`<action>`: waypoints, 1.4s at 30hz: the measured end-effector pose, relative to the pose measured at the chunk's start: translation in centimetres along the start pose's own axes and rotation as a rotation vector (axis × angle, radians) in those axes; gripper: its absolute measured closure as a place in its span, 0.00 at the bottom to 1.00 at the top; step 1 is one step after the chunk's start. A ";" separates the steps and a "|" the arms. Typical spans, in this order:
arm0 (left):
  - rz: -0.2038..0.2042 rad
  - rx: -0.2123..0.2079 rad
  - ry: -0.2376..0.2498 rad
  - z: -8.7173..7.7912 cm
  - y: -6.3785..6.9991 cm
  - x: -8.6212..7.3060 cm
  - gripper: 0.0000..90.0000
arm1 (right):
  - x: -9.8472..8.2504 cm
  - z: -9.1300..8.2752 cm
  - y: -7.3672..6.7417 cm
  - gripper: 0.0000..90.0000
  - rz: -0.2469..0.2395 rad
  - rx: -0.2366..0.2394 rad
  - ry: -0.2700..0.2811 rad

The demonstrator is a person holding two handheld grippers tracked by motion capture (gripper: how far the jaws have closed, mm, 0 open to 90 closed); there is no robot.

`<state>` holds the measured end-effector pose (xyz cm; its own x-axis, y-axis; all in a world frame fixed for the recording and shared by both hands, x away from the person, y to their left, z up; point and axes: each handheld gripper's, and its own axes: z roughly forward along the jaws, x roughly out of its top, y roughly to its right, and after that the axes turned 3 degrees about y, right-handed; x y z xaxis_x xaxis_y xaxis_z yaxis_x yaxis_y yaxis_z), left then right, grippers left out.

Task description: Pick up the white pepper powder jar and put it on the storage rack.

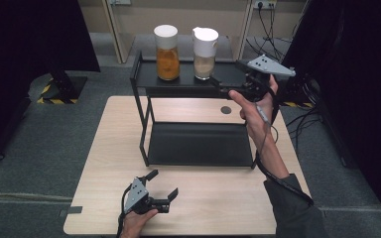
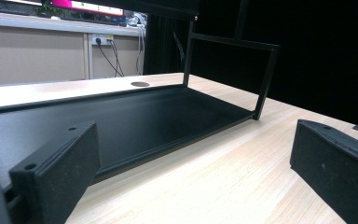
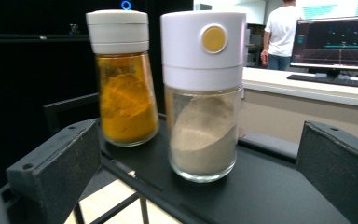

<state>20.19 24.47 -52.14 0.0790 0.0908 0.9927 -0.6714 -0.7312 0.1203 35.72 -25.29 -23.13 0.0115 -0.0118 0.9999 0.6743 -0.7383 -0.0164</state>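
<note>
A black two-tier rack [image 1: 144, 79] stands on the wooden table [image 1: 109, 148]. Its top shelf [image 3: 265, 193] carries a jar of orange powder [image 1: 167, 54] [image 3: 126, 102] and a jar of beige powder [image 1: 205, 55] [image 3: 204, 135], both upright with white lids. My right gripper [image 1: 228, 75] [image 3: 200, 172] is open at shelf height, just right of the beige jar, which sits ahead between the jaws without contact. My left gripper [image 1: 162, 184] [image 2: 196, 172] rests open on the table in front of the rack's bare lower tray [image 2: 144, 121].
A round cable hole [image 1: 225, 110] lies in the table behind the rack. Cables run over the floor at the right [image 1: 307, 119]. Behind the shelf in the right gripper view are a desk with a monitor [image 3: 338, 39] and a standing person [image 3: 279, 32].
</note>
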 end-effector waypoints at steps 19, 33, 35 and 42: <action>-0.002 0.001 -0.001 0.0 0.0 0.0 0.01 | -3.7 -3.3 -0.8 0.01 -0.019 0.076 0.024; 0.000 0.001 -0.002 0.0 0.0 0.0 0.01 | -6.0 -5.0 -1.8 0.00 -0.047 0.110 0.031; 0.000 0.002 -0.002 0.0 0.0 0.0 0.01 | -6.4 -5.2 -1.8 0.00 -0.038 0.112 0.033; 0.000 0.002 -0.003 0.0 0.0 0.0 0.01 | -7.9 -5.9 -1.9 0.00 -0.033 0.126 0.040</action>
<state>20.18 24.47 -52.16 0.0811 0.0890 0.9927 -0.6699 -0.7326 0.1204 29.99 -27.78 -30.97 -0.0398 -0.0173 0.9991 0.7615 -0.6479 0.0191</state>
